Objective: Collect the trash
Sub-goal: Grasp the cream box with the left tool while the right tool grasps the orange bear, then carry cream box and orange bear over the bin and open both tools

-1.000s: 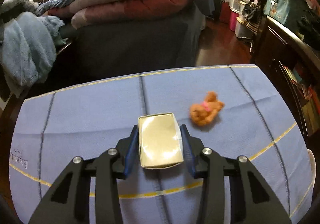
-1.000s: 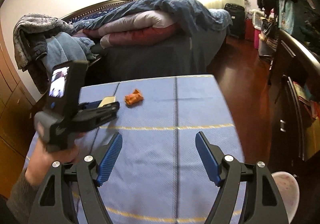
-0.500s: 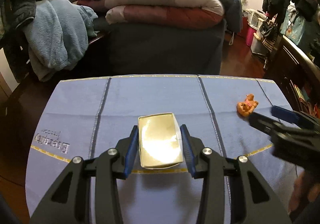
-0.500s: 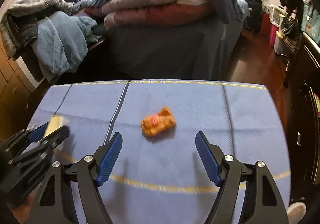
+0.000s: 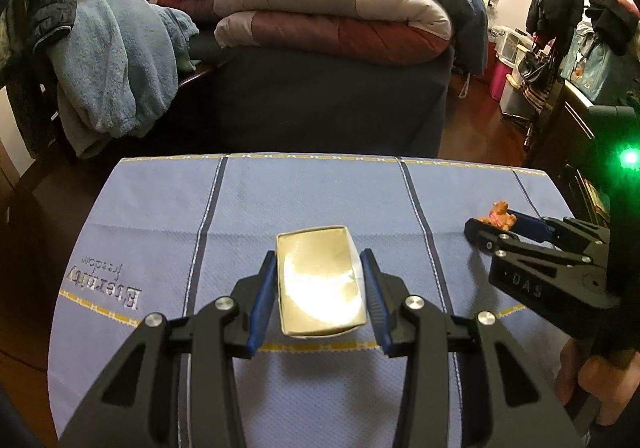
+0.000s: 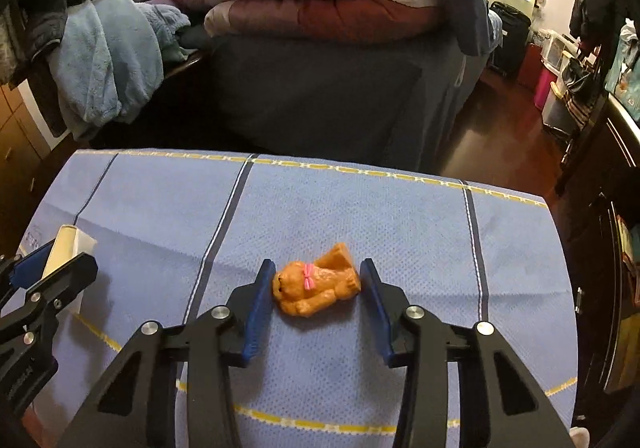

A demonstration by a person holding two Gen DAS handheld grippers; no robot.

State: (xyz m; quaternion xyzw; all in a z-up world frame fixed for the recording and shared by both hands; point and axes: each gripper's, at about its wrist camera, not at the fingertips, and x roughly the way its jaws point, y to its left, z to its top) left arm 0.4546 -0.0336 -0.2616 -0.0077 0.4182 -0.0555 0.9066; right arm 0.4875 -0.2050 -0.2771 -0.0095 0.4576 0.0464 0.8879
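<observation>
L gripper is clamping a small box w/ a shiny foil-looking top; both blue pads are pressing on the box sides, so jaws are standing about box-width apart, closed onto it. In the right wrist view the same box is showing at far left, white side visible, sitting between the L gripper fingers; can't tell if it's resting on the cloth or lifted just off it. Blue cloth w/ dark stripes, yellow trim and embroidered text is covering the table under both tools.

Moving right: orange toy bear w/ pink bow is lying on its side on the cloth, right of center. R gripper is straddling it, jaws partly open; left pad is looking like it's touching the bear's head, right pad is sitting just beside the bear's rear w/ a slim gap, so not gripping yet. From the left wrist cam the bear is peeking out betw the R gripper fingertips near the cloth's right edge, well apart from the box. Person's hand is holding the R tool's handle at far right, green LED glowing above it.

Bkgd: bed w/ folded quilts, blue robe hanging at left.
</observation>
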